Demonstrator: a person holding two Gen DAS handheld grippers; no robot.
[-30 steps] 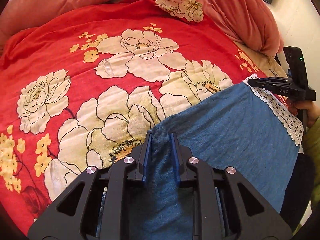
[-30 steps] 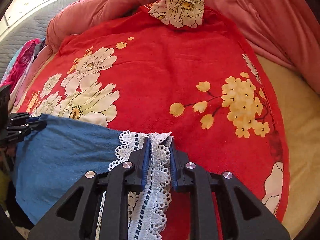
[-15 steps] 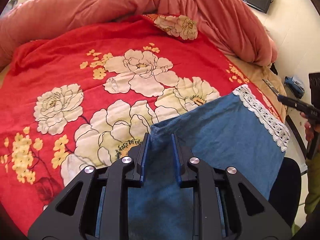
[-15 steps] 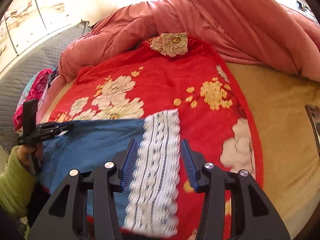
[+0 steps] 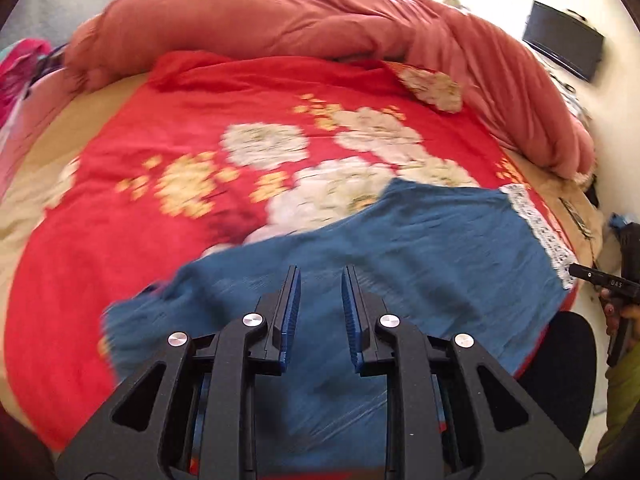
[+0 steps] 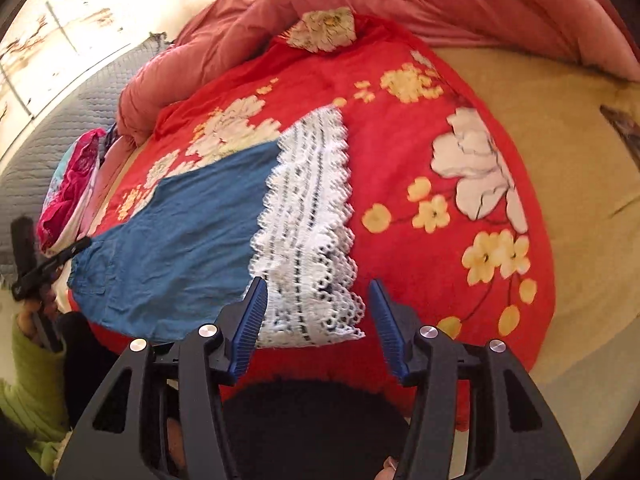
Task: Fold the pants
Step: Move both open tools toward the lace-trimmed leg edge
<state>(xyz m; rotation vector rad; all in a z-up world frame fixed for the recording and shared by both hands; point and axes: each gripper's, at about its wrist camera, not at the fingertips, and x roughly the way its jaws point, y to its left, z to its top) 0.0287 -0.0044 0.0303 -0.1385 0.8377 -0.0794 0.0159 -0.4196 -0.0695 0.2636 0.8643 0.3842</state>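
Both grippers have just let go. The right gripper (image 6: 316,320) has opened wide and drawn back from the lace hem (image 6: 308,232). The left gripper (image 5: 320,312), narrowly parted, holds nothing. The pants (image 5: 420,248) lie flat on the near blanket (image 5: 200,92), ready for another fold.

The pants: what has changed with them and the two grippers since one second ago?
The right gripper let go of the lace hem; its fingers have just been opening and it has backed away. The left gripper released the blue pants too, opening slightly and pulling back. The pants stayed spread on the red floral blanket.
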